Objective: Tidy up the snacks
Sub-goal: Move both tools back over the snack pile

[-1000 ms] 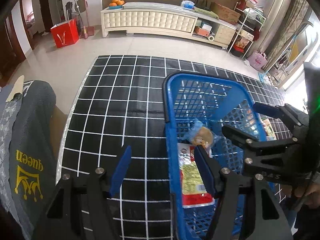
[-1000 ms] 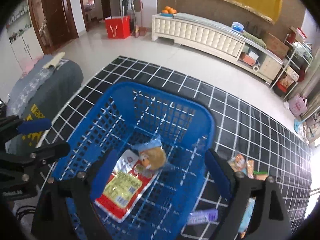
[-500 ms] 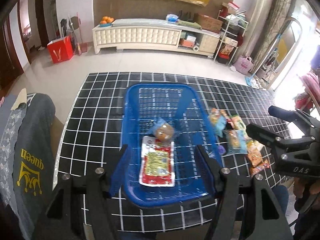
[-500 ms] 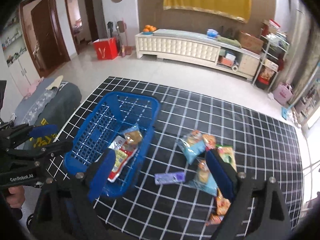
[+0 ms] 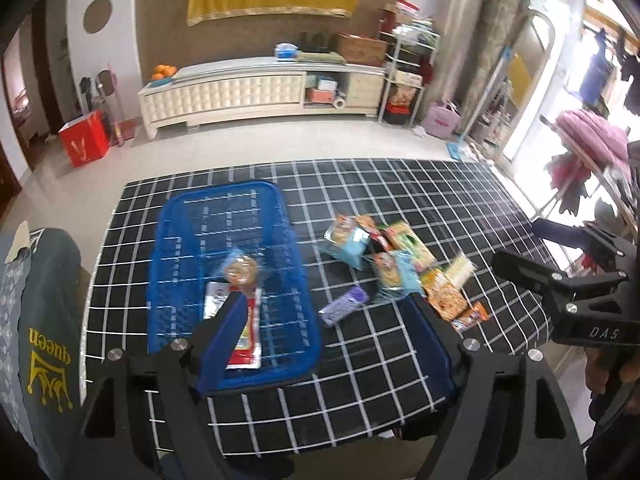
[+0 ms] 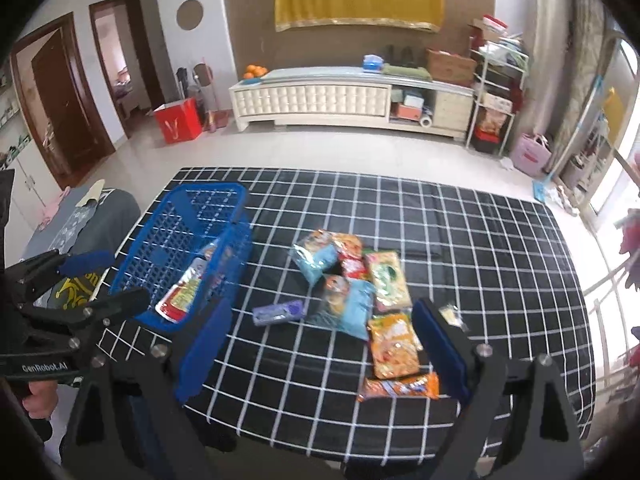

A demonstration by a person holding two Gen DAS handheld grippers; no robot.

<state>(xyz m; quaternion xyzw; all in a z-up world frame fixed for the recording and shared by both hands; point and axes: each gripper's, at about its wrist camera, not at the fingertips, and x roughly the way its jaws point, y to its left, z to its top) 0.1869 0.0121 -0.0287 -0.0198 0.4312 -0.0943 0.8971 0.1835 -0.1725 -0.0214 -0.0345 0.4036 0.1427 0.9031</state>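
at the far left of the left wrist view, a grey cloth (image 5: 44, 320) with a yellow crown print hangs over something beside the worktop (image 5: 400, 184), which wears a black cover ruled in white squares. next along, left of centre, stands the blue basket (image 5: 224, 200), open-mesh, with a red and white flat packet (image 5: 246, 332) lying on its floor and a round biscuit in clear wrap (image 5: 240, 270) just above it. the left tongs (image 5: 328, 332) hang over the near edge with nothing between them; their jaws have just been opening and stand wide apart. right of the basket, near it but not touching, lies a small purple bar (image 5: 346, 304). further right sits the loose heap of snacks (image 5: 384, 252): pale blue bags, a green packet, orange packets, overlapping one another. at the right edge the right tongs (image 6: 320, 344) show from the side; in the right wrist view their jaws are also apart and empty, hovering above the heap's near side.

these packets look light, soft and crinkly, with slick film that would likely slide under a shallow pinch. the puffed bags may crush, so a hold across a sealed end or a flat edge seems safest. the purple bar looks stiffer and lies alone, probably the easiest to take, gripped across its narrow width.
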